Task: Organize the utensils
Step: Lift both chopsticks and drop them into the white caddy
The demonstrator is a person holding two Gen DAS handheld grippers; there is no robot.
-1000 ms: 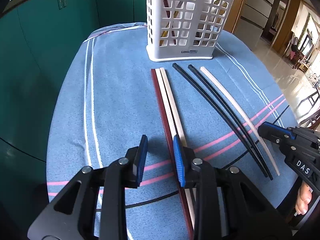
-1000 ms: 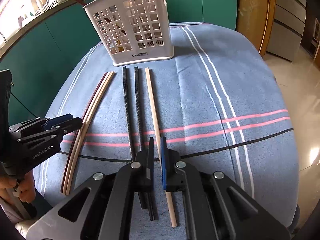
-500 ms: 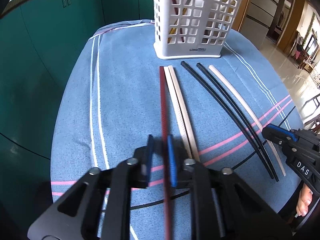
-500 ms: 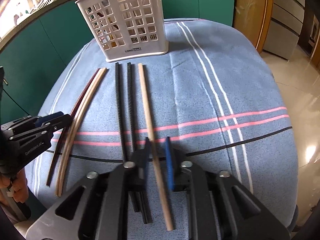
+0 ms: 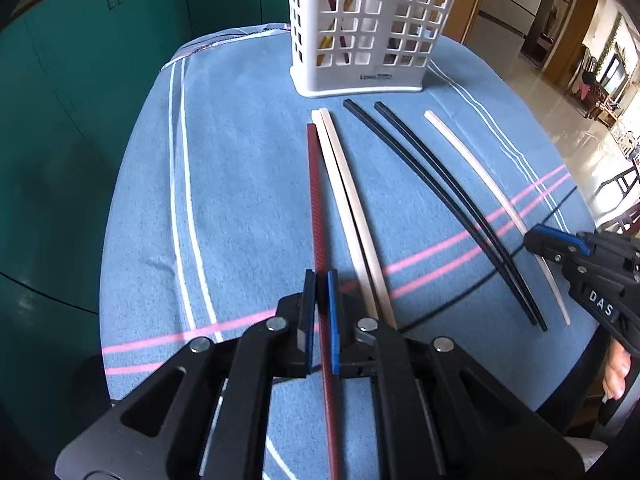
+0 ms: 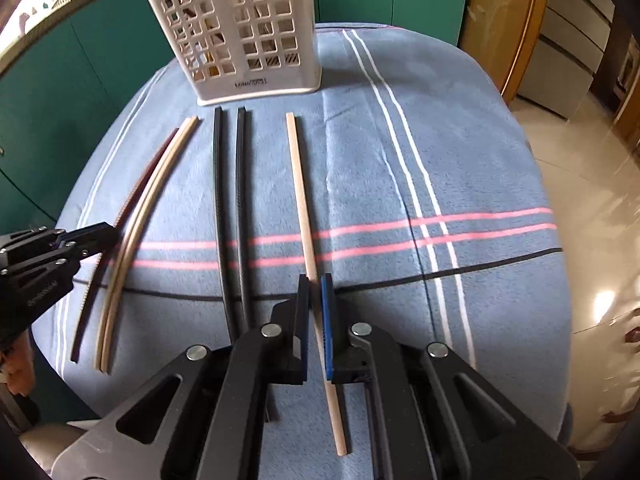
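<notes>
A white lattice utensil basket (image 5: 372, 28) stands at the far side of the blue cloth, with some utensils inside; it also shows in the right wrist view (image 6: 244, 28). My left gripper (image 5: 320, 280) is shut on a dark red chopstick (image 5: 316, 200), which points toward the basket. Two beige chopsticks (image 5: 344, 200) and two black chopsticks (image 5: 440, 196) lie on the cloth to its right. My right gripper (image 6: 316, 284) is shut on a single pale wooden chopstick (image 6: 300, 192), held just over the cloth.
The table is covered by a blue cloth (image 6: 400, 152) with white, pink and black stripes. Green cabinets (image 5: 80, 80) stand behind and to the left. The table edge drops to a shiny floor (image 6: 592, 220) on the right.
Both grippers have closed: the left on the red chopstick, the right on the pale one. Both chopsticks have moved slightly away from their neighbours.
</notes>
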